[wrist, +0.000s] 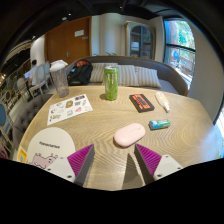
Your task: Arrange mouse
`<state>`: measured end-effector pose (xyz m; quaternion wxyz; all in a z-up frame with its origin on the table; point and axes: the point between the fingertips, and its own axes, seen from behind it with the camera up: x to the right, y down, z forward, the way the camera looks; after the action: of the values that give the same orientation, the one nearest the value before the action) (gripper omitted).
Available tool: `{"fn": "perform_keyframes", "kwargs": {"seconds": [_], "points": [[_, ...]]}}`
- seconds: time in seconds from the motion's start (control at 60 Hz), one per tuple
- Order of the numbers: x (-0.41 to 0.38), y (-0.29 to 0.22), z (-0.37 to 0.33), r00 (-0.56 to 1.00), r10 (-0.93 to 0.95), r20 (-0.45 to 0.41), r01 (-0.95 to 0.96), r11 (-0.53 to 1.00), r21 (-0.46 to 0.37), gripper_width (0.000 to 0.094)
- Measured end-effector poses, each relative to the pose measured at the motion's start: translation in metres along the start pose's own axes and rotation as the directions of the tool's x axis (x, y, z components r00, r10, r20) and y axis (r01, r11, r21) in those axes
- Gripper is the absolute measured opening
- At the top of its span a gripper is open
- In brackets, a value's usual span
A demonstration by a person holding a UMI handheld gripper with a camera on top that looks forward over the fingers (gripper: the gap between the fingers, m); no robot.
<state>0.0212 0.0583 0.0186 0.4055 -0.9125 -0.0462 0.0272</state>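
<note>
We are looking along the claw [114, 160] over a round, pale wooden surface [100, 125]. The claw is standing released, its two magenta-padded fingers [80, 157] spread wide with nothing between them. The smooth, pale pink oval mouse [129, 134] is lying on the surface just ahead of the fingers, slightly nearer the right one and touching neither.

Just beside the mouse, to its right, a small teal rectangular object [159, 124] is resting flat; we cannot make out what it is. Beyond the mouse a dark red and black flat rectangular case [141, 102] is lying, and near it a slim white stick-shaped item [163, 101]. A tall green drinks can [111, 83] is standing upright farther back. To the left, a printed white paper sheet [69, 108] is lying flat, with a clear glass tumbler [60, 80] beyond it. A round white card with printing [50, 146] is sitting near the left finger. A grey sofa with striped cushions [140, 74] is standing behind the surface.
</note>
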Motion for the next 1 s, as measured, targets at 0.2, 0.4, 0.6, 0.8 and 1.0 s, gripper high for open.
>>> {"fn": "perform_keyframes", "kwargs": {"seconds": [0.2,0.4,0.6,0.8,1.0], "points": [[0.026,0.008,0.039,0.998,-0.007,0.068,0.008,1.0,-0.014,0.0836],[0.017,-0.021,0.066,0.989,0.001,0.146,-0.006,0.999,0.031,0.083],[0.0,-0.041,0.093,0.986,-0.082,0.147,0.074,0.996,0.059,0.081],[0.006,-0.049,0.103,0.995,-0.05,0.088,0.041,0.995,0.096,0.0515],[0.009,-0.047,0.103,0.999,-0.006,0.052,0.002,0.998,0.067,0.0458]]}}
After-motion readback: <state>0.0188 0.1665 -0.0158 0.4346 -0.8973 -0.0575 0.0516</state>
